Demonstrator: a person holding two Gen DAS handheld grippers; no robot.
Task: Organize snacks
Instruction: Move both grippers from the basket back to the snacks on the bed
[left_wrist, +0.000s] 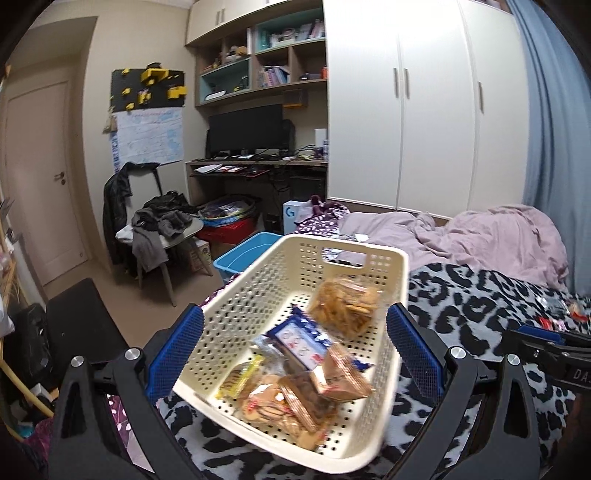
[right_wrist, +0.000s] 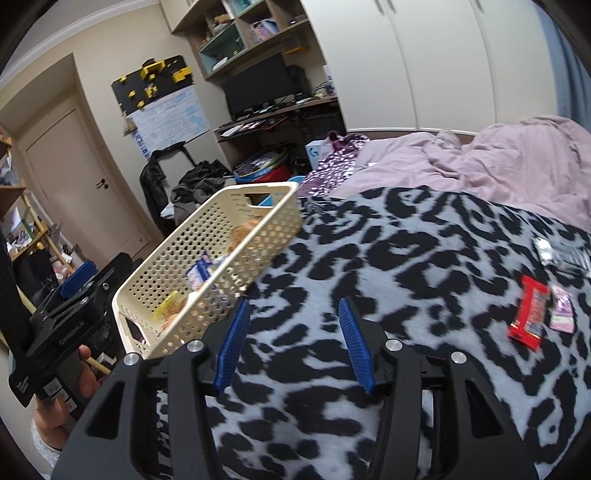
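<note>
The leopard-print blanket (right_wrist: 406, 258) covered the bed, and the cream perforated basket (left_wrist: 236, 314) stood on its left part, already holding several snack packets (left_wrist: 303, 384). The left gripper (left_wrist: 295, 354) hung over the basket with its jaws spread wide and nothing between them. The right gripper (right_wrist: 295, 343) was also released and empty, above bare blanket just beside the basket wall. The red snack packet (right_wrist: 528, 314) and a small pink packet (right_wrist: 562, 310) beside it lay well to the right of the right jaws, their long axes pointing roughly away from the camera. The right hand seemed nearer, so probably it should reach rightwards.
</note>
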